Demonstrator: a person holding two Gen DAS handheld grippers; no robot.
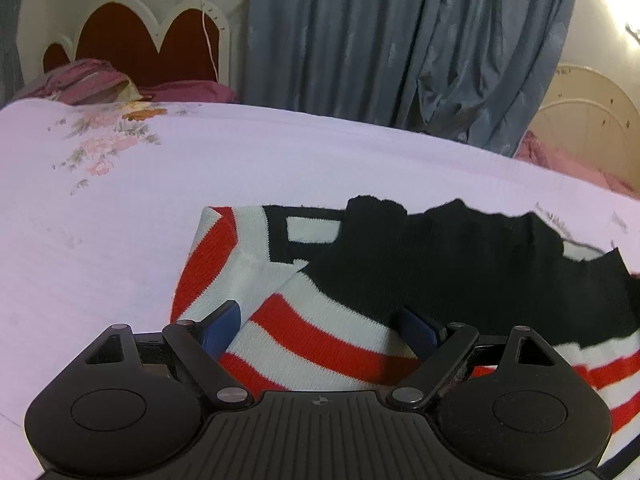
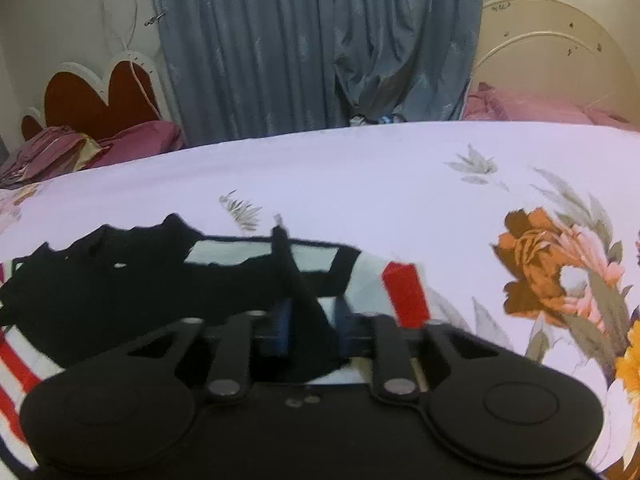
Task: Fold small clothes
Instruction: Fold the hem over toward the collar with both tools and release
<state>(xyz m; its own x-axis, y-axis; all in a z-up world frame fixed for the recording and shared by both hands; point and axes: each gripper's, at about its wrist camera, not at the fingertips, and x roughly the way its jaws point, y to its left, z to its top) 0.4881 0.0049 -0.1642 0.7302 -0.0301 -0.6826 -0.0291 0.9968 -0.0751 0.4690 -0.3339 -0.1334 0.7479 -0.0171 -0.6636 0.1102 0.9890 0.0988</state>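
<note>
A small knit sweater (image 1: pixel 320 280), black with red and white stripes, lies on the bed. In the left wrist view my left gripper (image 1: pixel 320 326) is open, its blue fingers spread over a striped sleeve folded across the black body. In the right wrist view the sweater (image 2: pixel 100 280) lies at the left and centre. My right gripper (image 2: pixel 312 328) is shut on a pinched fold of black sweater fabric (image 2: pixel 298 292) that stands up between the blue fingers. A red cuff (image 2: pixel 406 296) sticks up just right of it.
The bed sheet (image 1: pixel 200 168) is pale lilac with flower prints (image 2: pixel 560 272). Purple pillows (image 1: pixel 92 80) and a red-and-white headboard (image 1: pixel 132 36) stand at the far left. A blue curtain (image 2: pixel 300 40) hangs behind the bed. A cream headboard (image 2: pixel 552 64) is at the right.
</note>
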